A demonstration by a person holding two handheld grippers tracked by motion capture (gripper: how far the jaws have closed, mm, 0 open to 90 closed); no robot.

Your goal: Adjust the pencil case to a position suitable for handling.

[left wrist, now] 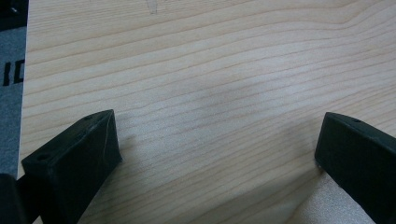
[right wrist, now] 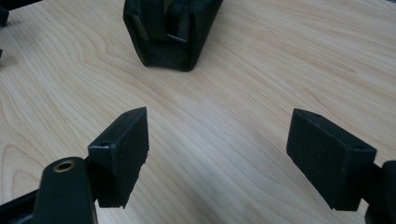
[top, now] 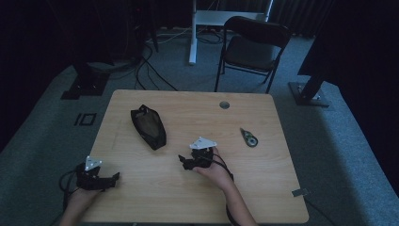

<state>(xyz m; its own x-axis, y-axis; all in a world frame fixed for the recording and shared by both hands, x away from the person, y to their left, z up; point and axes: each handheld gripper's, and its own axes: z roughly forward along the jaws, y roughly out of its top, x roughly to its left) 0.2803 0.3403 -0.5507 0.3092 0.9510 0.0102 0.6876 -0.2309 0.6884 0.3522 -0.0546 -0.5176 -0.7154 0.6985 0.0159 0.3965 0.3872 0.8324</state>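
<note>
OK, I've got the desk in the high view, light wood, dim room. My R gripper sits near the middle of the desk, a bit toward the near edge, pointing left-and-away toward the black pouch. Pouch lies on the left half, nearer the far edge than the near one, long axis running diagonally, narrow end toward the centre of the desk. R gripper is near it but apart, bare wood between them.

R gripper view: the R gripper has its jaws spread wide w/ nothing between them, just wood grain. The pouch is dead ahead at the top, end-on, zipper pull visible, standing clear of both pads.

L gripper is parked by the near-left corner of the desk, close to the left edge, tips pointing right. L gripper view: the L gripper also has its jaws wide apart, nothing held, bare desk between the pads; the desk's edge and grey carpet show at that view's left side.

Also on the desk: a small tape dispenser-like item on the right half, well apart from both grippers, can't tell exactly what it is. Round grommet hole near the far edge. Folding chair on the floor beyond the far edge.
</note>
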